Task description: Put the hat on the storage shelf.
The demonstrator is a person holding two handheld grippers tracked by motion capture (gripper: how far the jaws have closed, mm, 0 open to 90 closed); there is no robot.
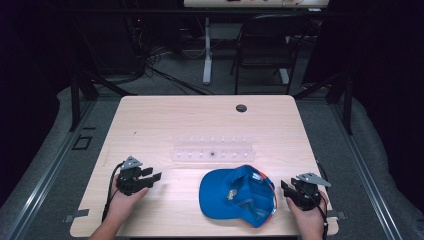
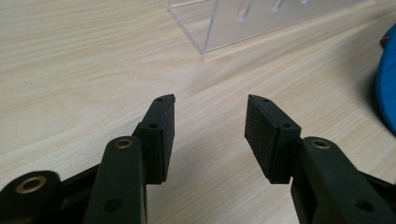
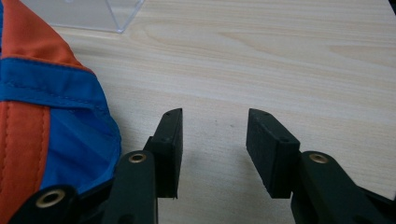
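Note:
A blue cap (image 1: pixel 235 196) with orange trim lies upside down near the table's front edge, its brim to the left. Behind it sits a clear plastic rack (image 1: pixel 212 149) with a row of slots. My left gripper (image 1: pixel 154 176) rests low at the front left, open, nothing between its jaws, aimed toward the cap. My right gripper (image 1: pixel 284 187) is just right of the cap, open and empty. In the left gripper view the rack's corner (image 2: pixel 219 23) lies ahead and the cap's edge (image 2: pixel 386 88) is at far right. In the right gripper view the cap (image 3: pixel 42 112) is at left.
The light wooden table (image 1: pixel 165 120) has a dark cable hole (image 1: pixel 241 108) near its far edge. A black chair (image 1: pixel 265 45) and a table leg (image 1: pixel 207 50) stand beyond the table. Bare wood lies between my grippers and the rack.

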